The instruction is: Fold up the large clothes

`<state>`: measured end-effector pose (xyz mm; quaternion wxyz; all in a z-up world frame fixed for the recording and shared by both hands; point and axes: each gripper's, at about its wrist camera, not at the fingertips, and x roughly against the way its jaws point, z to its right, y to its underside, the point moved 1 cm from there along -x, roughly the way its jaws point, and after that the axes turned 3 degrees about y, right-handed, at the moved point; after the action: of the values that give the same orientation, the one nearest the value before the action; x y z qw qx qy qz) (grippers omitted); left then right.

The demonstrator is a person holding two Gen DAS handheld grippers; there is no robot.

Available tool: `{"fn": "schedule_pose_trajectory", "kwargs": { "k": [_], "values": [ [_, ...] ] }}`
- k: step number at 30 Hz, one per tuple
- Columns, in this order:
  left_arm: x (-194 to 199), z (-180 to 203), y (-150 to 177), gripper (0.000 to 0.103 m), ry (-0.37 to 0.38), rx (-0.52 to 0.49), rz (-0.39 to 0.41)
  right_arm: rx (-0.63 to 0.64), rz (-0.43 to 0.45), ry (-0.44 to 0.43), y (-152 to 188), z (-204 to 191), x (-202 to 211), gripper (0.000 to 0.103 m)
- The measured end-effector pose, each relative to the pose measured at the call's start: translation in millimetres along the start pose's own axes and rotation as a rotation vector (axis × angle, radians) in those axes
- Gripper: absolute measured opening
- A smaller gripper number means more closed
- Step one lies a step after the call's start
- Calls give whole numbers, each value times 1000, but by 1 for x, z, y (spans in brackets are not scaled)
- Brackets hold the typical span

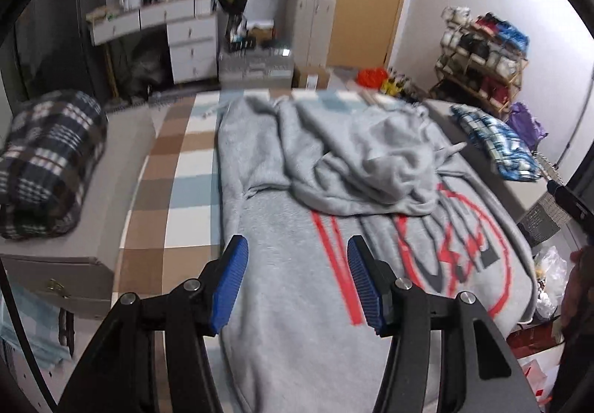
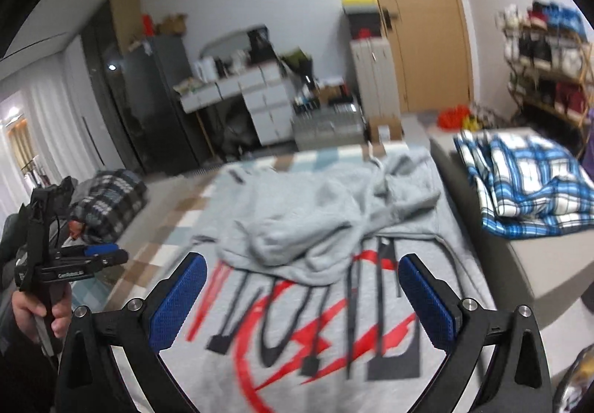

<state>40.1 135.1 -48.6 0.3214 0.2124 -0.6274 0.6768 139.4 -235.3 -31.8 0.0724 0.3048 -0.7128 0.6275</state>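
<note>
A large grey hoodie (image 1: 282, 227) with a red and black print lies on the checked bed cover (image 1: 178, 168). Its sleeves and hood are bunched in a heap (image 1: 356, 153) at the far end. It also shows in the right wrist view (image 2: 319, 301). My left gripper (image 1: 297, 246) is open and empty, held above the hoodie's near left part. My right gripper (image 2: 302, 261) is open and empty, held above the printed chest. The left gripper also shows from the side at the left edge of the right wrist view (image 2: 107, 253), held in a hand.
A dark plaid bundle (image 1: 48, 160) lies on the left bench. A folded blue plaid garment (image 2: 527, 175) lies on the right bench (image 2: 519, 264). A dresser (image 1: 178, 38), boxes and a shoe rack (image 1: 482, 53) stand beyond the bed. Bags (image 1: 545, 275) lie at the right.
</note>
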Motion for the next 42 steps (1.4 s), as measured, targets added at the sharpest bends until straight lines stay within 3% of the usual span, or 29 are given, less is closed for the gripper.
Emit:
{"fn": "schedule_pose_trajectory", "kwargs": {
  "k": [4,6,9,12,15,20,27,30,34,38,42],
  "values": [
    [33,25,13,70,-59,-62,108,38,112,-15,15,-32,39,103],
    [48,31,19,71,-98,-95,154,61,154,-3,23,-44,52,103],
    [64,36,27,73,-96,-107,181,82,210,-1,33,-57,72,103],
    [76,42,37,84,-114,-109,223,81,257,7,44,-62,89,103],
    [84,44,46,84,-143,-108,265,68,273,17,54,-64,99,103],
    [87,37,54,85,-116,-67,275,17,297,1,63,-63,110,103],
    [96,25,74,85,-135,-40,331,14,315,-16,70,-70,117,103],
    [86,16,78,85,-135,-70,284,23,322,-21,73,-74,115,103],
    [69,-4,85,85,-40,-50,152,20,305,-33,76,-80,105,103],
    [55,-15,104,85,-14,-67,48,-8,292,-67,80,-82,98,103],
    [47,-20,128,85,114,-84,-52,11,264,-70,84,-86,89,103]
  ]
}}
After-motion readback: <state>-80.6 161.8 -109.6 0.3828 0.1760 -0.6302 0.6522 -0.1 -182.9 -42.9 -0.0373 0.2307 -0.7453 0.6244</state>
